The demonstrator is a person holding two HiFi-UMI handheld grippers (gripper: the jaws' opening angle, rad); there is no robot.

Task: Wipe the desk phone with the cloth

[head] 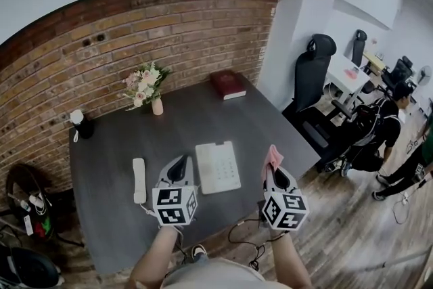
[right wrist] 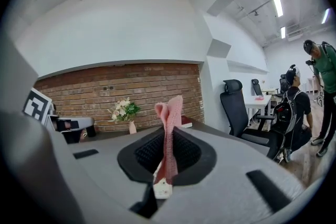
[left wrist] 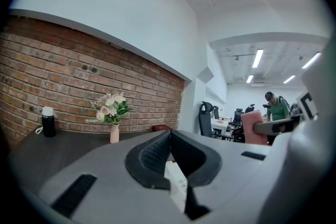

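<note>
It was an office. A dark desk (head: 270, 132) stood by a brick wall (head: 135, 30) and carried a desk phone (head: 218, 167), its handset (head: 139, 181) lying beside it, a red book (head: 227, 84) and a small vase of flowers (head: 149, 88). Beyond it the room opened onto white desks (head: 348, 74) with black high-backed swivel chairs (head: 314, 71). Strip lights (left wrist: 257, 58) ran along the ceiling, and a person with a backpack (head: 382, 125) was near the chairs on the wood floor (head: 352, 240).

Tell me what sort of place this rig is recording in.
Most likely an open-plan office. A white desk phone sits on a dark grey desk, a black high-backed swivel chair stands beside it, and further white desks and ceiling strip lights lie beyond.
</note>
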